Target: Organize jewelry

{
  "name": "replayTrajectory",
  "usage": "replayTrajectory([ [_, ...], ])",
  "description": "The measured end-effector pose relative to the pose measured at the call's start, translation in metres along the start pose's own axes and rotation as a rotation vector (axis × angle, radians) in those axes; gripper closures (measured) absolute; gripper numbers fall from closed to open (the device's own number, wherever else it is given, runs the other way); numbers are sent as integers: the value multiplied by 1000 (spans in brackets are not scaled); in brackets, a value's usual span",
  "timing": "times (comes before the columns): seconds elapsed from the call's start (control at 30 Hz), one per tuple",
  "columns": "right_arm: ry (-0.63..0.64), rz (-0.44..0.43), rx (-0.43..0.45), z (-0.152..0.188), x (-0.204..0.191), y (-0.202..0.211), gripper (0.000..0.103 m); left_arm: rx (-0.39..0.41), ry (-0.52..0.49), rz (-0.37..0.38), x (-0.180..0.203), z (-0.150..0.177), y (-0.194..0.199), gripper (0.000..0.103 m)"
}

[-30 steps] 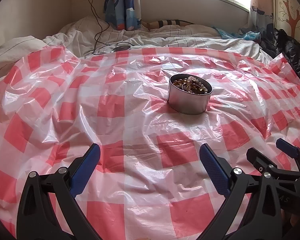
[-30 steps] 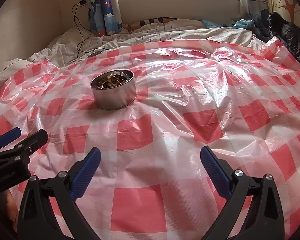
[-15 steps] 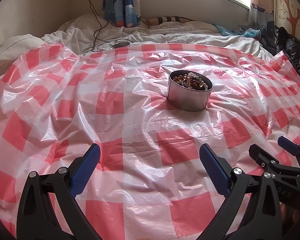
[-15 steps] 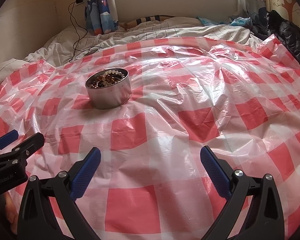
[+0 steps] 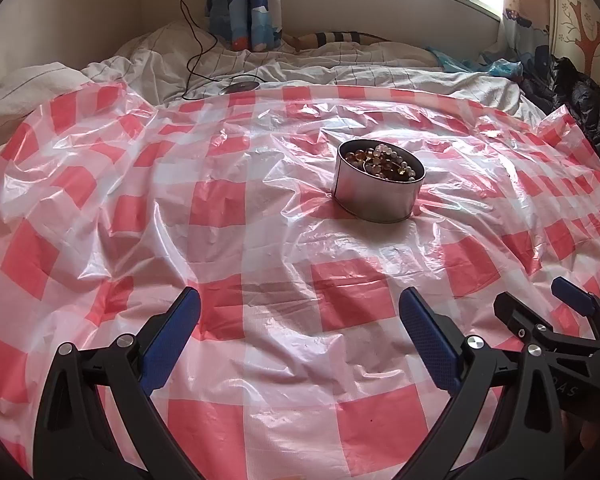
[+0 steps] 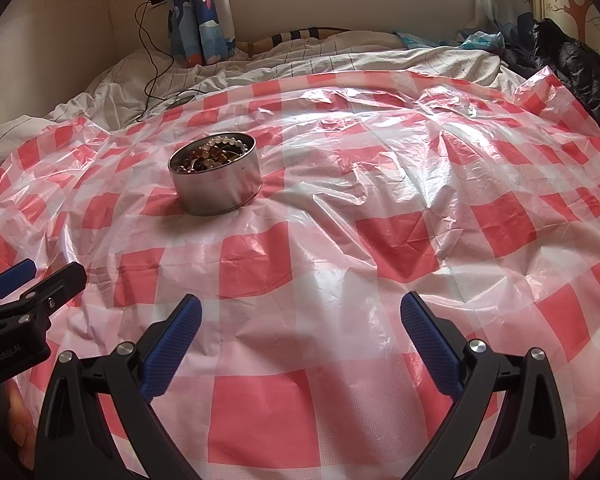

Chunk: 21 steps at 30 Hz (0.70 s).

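On the checked sheet (image 5: pixel 284 216) ahead sits the tin (image 5: pixel 378 190) with all the beads (image 5: pixel 384 160) heaped inside, so my left claw (image 5: pixel 300 332) and right claw (image 6: pixel 300 332) both hang wide, holding nothing.

Red-white checked sheet (image 5: pixel 260 208) (silver tin (image 5: pixel 376 200)).

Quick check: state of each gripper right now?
Left gripper: jaws open, holding nothing.
Right gripper: jaws open, holding nothing.
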State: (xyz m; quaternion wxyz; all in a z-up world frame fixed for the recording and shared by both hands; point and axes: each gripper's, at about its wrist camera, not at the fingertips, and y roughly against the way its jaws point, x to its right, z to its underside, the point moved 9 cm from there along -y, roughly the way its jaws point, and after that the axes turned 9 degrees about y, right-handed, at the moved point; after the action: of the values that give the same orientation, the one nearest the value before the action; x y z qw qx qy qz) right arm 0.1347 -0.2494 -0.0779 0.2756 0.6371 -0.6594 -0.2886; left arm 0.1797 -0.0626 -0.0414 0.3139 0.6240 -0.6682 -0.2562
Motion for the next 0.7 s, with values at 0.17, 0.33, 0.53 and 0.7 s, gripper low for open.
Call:
replayTrajectory([
  [0.17,-1,-3,-6,1,-1,-1,8,8,-2,0,2,-1,2,8],
  [0.33,-1,-2,-6,1,-1,-1,8,7,5,11,3,-2,3,8],
  [0.53,0,-4,-9,2,-1,-1,8,-9,16,22,4,0,1,8],
  [0.7,0,-3,-9,1,-1,-1,8,-5,14,15,3,0,1,8],
])
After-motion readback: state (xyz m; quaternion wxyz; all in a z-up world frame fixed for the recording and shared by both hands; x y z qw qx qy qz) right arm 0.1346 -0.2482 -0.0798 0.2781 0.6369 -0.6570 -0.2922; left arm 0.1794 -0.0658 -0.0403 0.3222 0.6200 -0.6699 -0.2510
